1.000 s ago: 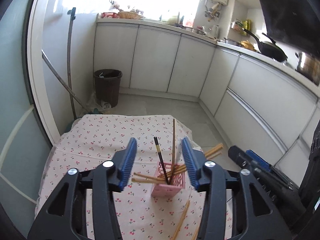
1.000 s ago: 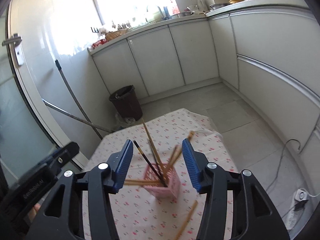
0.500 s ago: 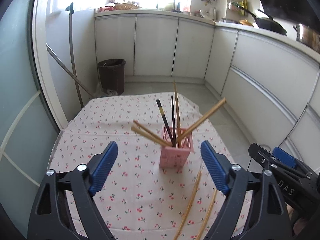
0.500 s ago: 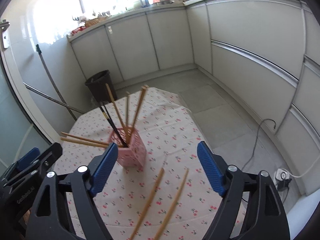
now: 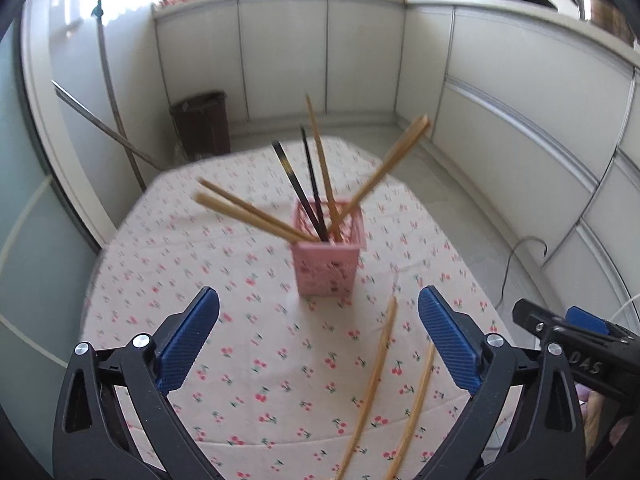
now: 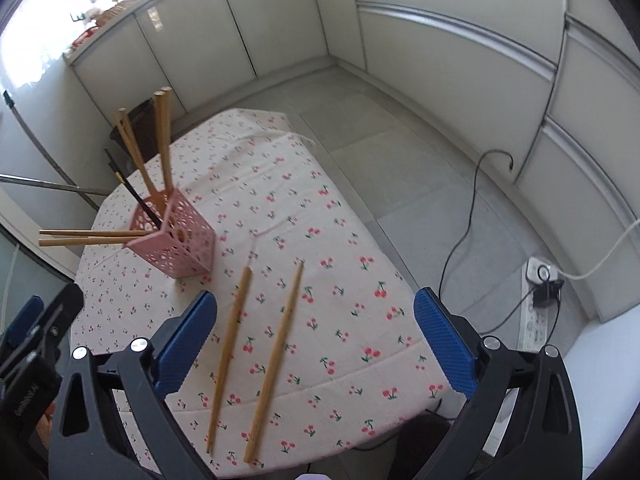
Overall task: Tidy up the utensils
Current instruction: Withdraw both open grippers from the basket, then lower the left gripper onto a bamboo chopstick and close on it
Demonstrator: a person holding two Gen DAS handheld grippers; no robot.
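- The left gripper (image 5: 318, 336) is hanging above the near half of the table, and its blue fingers (image 5: 188, 338) are standing wide apart with nothing between them.
- The right gripper (image 6: 316, 340) is also hanging over the near edge, its jaws are spread wide and are holding nothing.
- In the right view two loose chopsticks (image 6: 250, 356) are lying flat on the cloth (image 6: 352, 248) between the fingers, side by side and not touching, with the thin ends pointing to about 1 o'clock.
- In the left view the same pair (image 5: 394, 392) is lying toward 5 o'clock from the holder, near the right finger.
- The pink holder (image 5: 329, 254) is standing upright on the cloth, at 12 o'clock from the left gripper and at about 10 o'clock from the right one (image 6: 172, 236).
- Inside it, wooden chopsticks (image 5: 248, 212) are leaning out to 10 o'clock, another pair (image 5: 384, 170) is leaning to 1 o'clock, and one single stick is standing almost at 12 o'clock.
- Two dark chopsticks (image 5: 298, 184) are standing between them, a little tilted to 11 o'clock.
- A brown bin (image 5: 202, 120) is standing on the floor behind the table, at 11 o'clock in the left view.
- A power strip (image 6: 538, 300) with a cable is lying on the floor at 3 o'clock in the right view.
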